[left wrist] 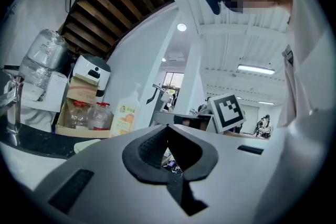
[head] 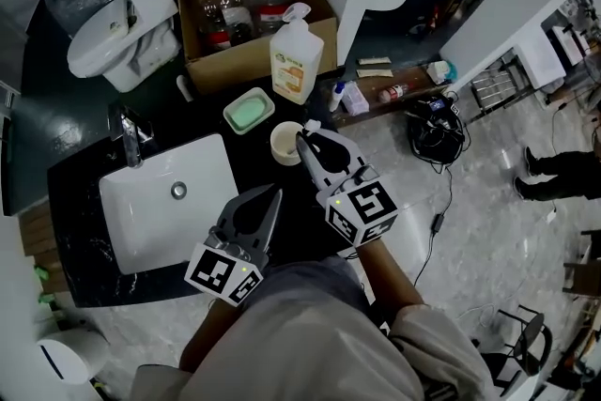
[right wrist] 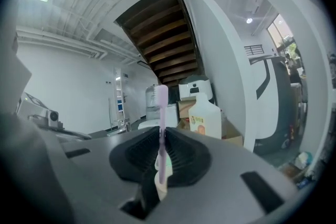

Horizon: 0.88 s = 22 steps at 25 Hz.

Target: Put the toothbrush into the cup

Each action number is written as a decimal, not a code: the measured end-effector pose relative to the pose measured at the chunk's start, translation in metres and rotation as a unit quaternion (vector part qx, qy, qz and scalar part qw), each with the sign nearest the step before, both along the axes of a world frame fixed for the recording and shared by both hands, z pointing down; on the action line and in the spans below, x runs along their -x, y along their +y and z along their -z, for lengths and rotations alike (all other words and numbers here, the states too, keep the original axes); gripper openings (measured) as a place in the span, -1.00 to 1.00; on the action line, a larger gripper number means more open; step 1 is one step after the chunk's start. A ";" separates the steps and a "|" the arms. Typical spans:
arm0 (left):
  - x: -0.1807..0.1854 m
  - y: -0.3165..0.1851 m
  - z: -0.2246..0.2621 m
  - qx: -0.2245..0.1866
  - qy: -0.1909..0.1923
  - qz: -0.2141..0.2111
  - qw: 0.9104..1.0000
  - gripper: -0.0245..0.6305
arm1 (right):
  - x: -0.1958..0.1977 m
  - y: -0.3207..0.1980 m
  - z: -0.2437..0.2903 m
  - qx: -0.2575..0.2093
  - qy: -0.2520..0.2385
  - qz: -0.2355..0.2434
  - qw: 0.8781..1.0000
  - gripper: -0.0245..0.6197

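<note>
Right claw (head: 308,146) pinches a slim pale-pink plastic toothbrush (right wrist: 160,105) upright by its handle, just right of the round cream cup (head: 285,144) on the black bench (head: 202,122). It is probably light, stiff and slippery. Left claw (head: 271,195) closed, empty.

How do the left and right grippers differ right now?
Left gripper is shut on nothing; right gripper is shut on the pale pink plastic toothbrush. In the head view the right gripper's tip is beside the round cream cup; the left gripper sits farther back, by the white sink. Both point away from the person.
</note>
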<state>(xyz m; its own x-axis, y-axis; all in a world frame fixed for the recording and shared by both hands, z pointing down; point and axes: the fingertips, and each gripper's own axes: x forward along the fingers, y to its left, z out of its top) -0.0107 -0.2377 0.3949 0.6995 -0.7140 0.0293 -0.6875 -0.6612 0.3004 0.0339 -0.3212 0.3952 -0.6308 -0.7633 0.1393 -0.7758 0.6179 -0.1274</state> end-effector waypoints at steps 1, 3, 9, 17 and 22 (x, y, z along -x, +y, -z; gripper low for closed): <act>-0.001 -0.002 0.000 0.001 0.000 -0.001 1.000 -0.90 | 0.001 -0.004 -0.004 0.002 0.003 -0.001 1.000 -0.79; -0.001 -0.006 -0.001 0.004 0.000 -0.004 1.000 -0.90 | 0.002 -0.010 -0.010 0.008 0.008 -0.002 1.000 -0.79; 0.001 -0.012 -0.012 0.020 0.003 -0.003 1.000 -0.90 | 0.007 -0.023 -0.035 0.030 0.018 -0.005 0.999 -0.79; 0.000 -0.017 -0.021 0.035 0.003 -0.007 0.999 -0.90 | 0.008 -0.030 -0.071 0.067 0.039 -0.014 0.997 -0.79; 0.002 -0.018 -0.026 0.041 0.001 -0.007 0.999 -0.90 | 0.011 -0.031 -0.084 0.080 0.044 -0.015 0.996 -0.79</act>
